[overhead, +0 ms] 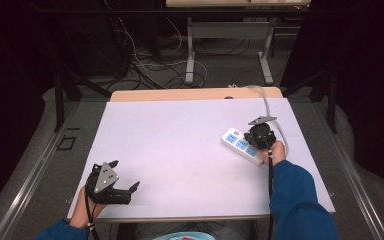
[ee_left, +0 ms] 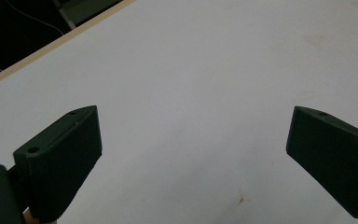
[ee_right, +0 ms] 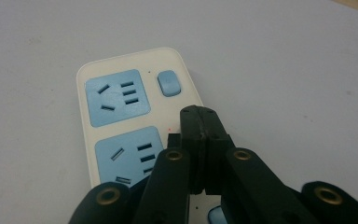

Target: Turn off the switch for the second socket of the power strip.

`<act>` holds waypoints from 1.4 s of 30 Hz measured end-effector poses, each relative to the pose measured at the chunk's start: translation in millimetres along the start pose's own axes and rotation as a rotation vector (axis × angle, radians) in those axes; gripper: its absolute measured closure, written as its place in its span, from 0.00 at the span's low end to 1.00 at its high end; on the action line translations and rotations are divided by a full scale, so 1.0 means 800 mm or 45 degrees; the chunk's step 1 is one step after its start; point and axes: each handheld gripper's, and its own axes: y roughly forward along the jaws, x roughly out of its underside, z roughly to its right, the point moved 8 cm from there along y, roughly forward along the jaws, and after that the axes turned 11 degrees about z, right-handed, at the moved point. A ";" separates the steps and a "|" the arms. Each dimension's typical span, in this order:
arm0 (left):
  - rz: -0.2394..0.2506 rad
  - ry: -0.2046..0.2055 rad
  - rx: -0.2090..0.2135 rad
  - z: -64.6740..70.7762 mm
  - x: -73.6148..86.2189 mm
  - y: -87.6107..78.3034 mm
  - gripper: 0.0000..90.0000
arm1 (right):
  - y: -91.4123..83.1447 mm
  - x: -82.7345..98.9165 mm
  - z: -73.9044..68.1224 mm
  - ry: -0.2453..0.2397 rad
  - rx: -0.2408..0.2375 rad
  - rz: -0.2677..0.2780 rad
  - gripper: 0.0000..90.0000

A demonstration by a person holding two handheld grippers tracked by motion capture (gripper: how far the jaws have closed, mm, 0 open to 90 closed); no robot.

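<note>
A white power strip (overhead: 241, 145) with blue socket faces lies on the right side of the counter (overhead: 180, 150), set at a slant, with its white cable (overhead: 267, 107) running off toward the far edge. The right tool (overhead: 260, 136) sits directly over the strip, held by the person's right hand (overhead: 276, 151) in a blue sleeve. In the right gripper view its two black jaws are pressed flat together with nothing between them, their tips (ee_right: 200, 122) hanging above the strip's white border beside the second blue socket (ee_right: 128, 156), just near of the small blue switch (ee_right: 169, 83); whether the tips touch the strip cannot be told. The left tool (overhead: 125, 177) rests at the near left corner of the counter, well apart from the strip, its jaws spread wide over bare white surface and gripping nothing.
</note>
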 end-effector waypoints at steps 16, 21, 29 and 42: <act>0.000 0.000 0.000 0.000 0.000 0.000 0.04 | -0.002 -0.004 -0.003 -0.023 0.006 0.011 1.00; 0.001 0.001 -0.001 0.000 0.000 0.000 0.04 | -0.002 -0.004 -0.003 -0.029 0.006 0.014 1.00; 0.002 0.003 0.004 0.001 0.000 0.000 0.04 | -0.006 -0.007 -0.002 -0.032 0.003 0.027 0.94; 0.001 0.000 0.004 0.001 0.000 0.000 0.04 | -0.025 -0.021 -0.005 0.002 -0.080 0.104 0.17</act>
